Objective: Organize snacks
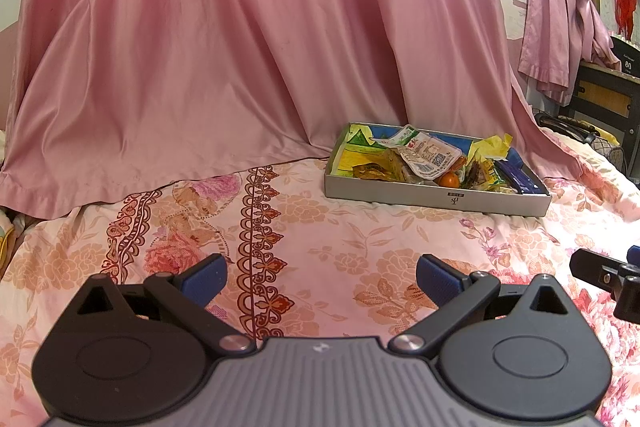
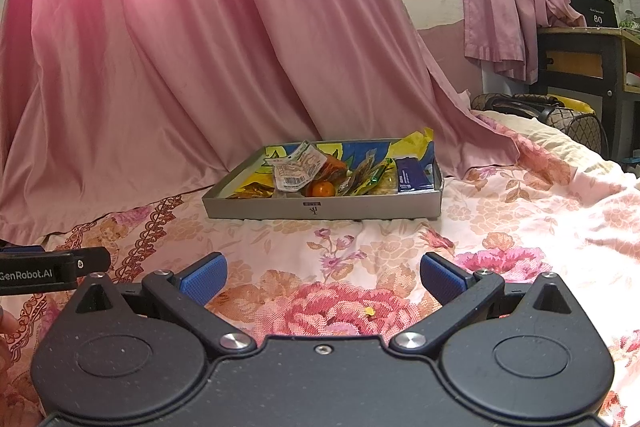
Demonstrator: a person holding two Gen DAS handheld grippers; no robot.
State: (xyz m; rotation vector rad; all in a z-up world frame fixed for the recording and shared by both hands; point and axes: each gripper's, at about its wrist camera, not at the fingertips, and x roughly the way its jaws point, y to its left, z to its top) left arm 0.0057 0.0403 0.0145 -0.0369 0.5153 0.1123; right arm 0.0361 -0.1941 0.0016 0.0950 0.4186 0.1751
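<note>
**A:** Nearest the cameras: the left gripper and the right gripper, each with blue pads spread wide apart and nothing between them, both low over the flowered bedspread.

**B:** And beyond them?

**A:** The grey tray resting on the bedspread, well apart from both grippers. Inside it lie the snacks: a white packet, an orange fruit, green and yellow wrappers, a blue box against the right wall. Behind the tray hangs a pink curtain.

**B:** Where might trouble arise?

**A:** Probably at the pile. The wrappers overlap, so a pinch could lift two at once or slip off the glossy film. The round fruit may roll if nudged. The soft bedding could let the tray tilt under downward pressure.
</note>
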